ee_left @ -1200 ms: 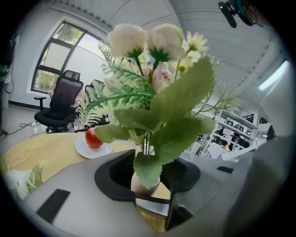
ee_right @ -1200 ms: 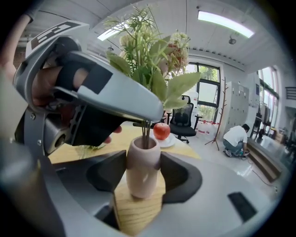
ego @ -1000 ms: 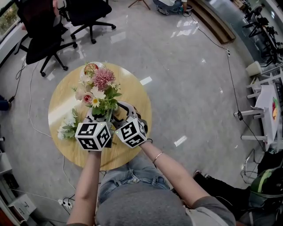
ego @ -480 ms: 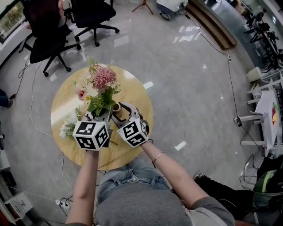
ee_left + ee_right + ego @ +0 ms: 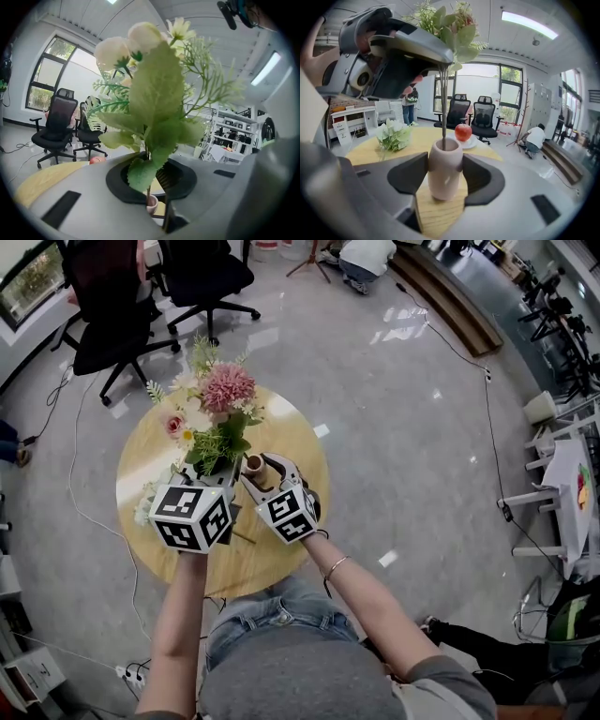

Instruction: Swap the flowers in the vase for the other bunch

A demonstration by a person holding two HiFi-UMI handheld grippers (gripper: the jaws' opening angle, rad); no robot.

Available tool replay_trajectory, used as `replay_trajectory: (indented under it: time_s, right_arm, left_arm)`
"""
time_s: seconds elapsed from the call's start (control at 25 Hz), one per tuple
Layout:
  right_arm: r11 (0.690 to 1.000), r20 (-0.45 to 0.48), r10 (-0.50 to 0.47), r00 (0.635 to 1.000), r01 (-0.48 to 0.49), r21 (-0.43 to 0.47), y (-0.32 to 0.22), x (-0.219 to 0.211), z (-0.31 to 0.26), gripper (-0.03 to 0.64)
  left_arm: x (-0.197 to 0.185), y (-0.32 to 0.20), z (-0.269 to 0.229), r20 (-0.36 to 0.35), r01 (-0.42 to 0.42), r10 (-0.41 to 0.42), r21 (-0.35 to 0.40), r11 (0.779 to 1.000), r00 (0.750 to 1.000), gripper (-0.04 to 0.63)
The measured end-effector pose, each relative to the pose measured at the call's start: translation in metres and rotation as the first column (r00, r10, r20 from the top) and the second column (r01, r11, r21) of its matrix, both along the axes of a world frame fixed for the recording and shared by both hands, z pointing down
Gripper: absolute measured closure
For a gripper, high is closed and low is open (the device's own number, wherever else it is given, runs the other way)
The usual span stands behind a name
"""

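Over the round wooden table point(image 5: 253, 563) the pink-and-green bunch of artificial flowers point(image 5: 217, 413) stands higher than a second ago. The mouth of the pale pink ceramic vase point(image 5: 253, 464), which was under the leaves then, now shows. The left gripper point(image 5: 152, 187) has just been closing its jaws, and they are clenched on the bunch's thin stem. In the right gripper view that stem still reaches down into the vase point(image 5: 445, 173), so we judge the old bunch only partly drawn out. The right gripper point(image 5: 263, 474) has its jaws pressed against both sides of the vase, steadying it on the table. The white-and-green bunch point(image 5: 150, 502) lies untouched near the table's left edge. We reckon the swap is in its first step: the old flowers must still come clear and be set down, and the other bunch has yet to go in.
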State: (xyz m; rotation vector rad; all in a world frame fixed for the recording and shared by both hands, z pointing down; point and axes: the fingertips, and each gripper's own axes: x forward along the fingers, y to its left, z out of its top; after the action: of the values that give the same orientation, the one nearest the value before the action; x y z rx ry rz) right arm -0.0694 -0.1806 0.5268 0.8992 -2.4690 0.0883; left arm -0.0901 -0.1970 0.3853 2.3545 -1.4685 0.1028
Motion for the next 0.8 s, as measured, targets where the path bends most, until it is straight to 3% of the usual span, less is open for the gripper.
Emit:
replay_trajectory:
  time_s: [0.48, 0.8]
  right_arm:
    - [1.000, -0.027, 0.017, 0.999, -0.017, 0.012, 0.003, 0.003, -0.003, 0.380]
    - [0.999, -0.031, 0.036, 0.999, -0.036, 0.015, 0.006, -0.005, -0.002, 0.380]
  left_arm:
    - [-0.031, 0.028, -0.073, -0.014, 0.054, -0.053, 0.144, 0.988, 0.999, 0.549]
    - [-0.066, 0.048, -0.046, 0.034, 0.092, -0.094, 0.059, 0.994, 0.995, 0.549]
